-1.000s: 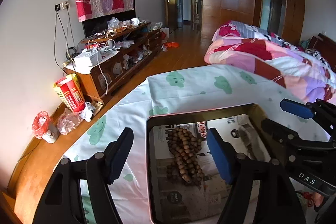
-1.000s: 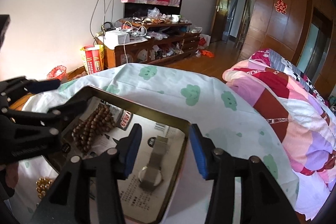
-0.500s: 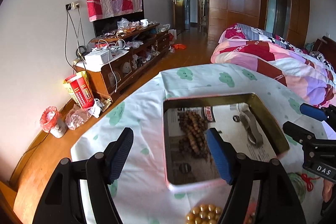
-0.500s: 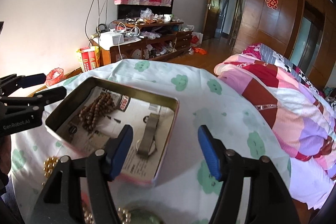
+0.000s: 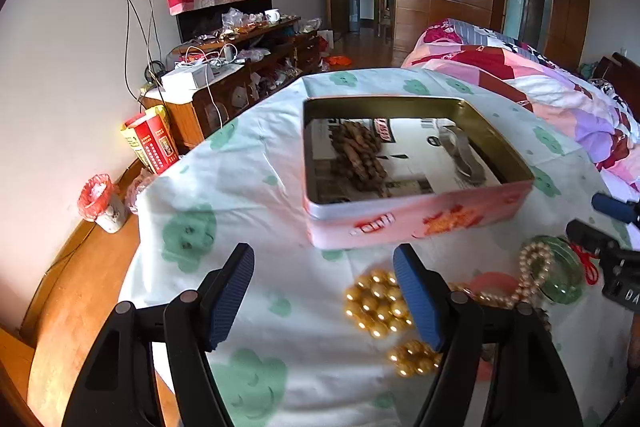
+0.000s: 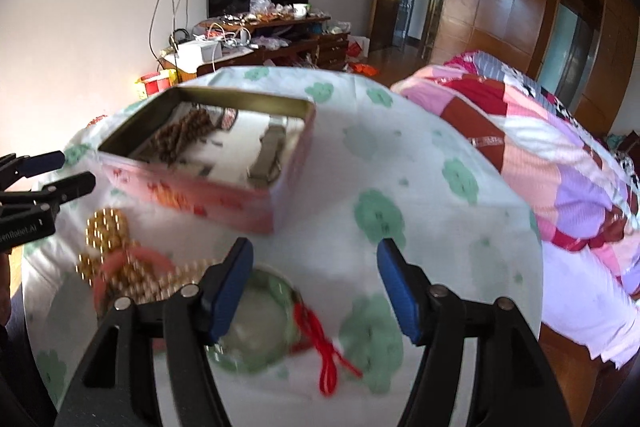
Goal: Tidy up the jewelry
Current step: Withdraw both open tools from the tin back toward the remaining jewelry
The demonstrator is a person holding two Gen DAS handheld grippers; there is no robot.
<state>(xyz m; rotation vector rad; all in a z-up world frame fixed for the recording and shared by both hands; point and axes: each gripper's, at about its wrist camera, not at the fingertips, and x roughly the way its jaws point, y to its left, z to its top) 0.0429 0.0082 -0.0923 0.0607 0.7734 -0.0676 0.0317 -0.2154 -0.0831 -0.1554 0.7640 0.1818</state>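
one "das" marking, right hand-held gripper (image 5: 600,223)

Both the left gripper (image 5: 323,291) and the right gripper (image 6: 315,286) hold their blue-padded fingers (image 5: 416,297) spread wide apart, nothing between them, each pointing forward and slightly downward.

Bright daylight; right view motion-blurred, fisheye-warped edges.
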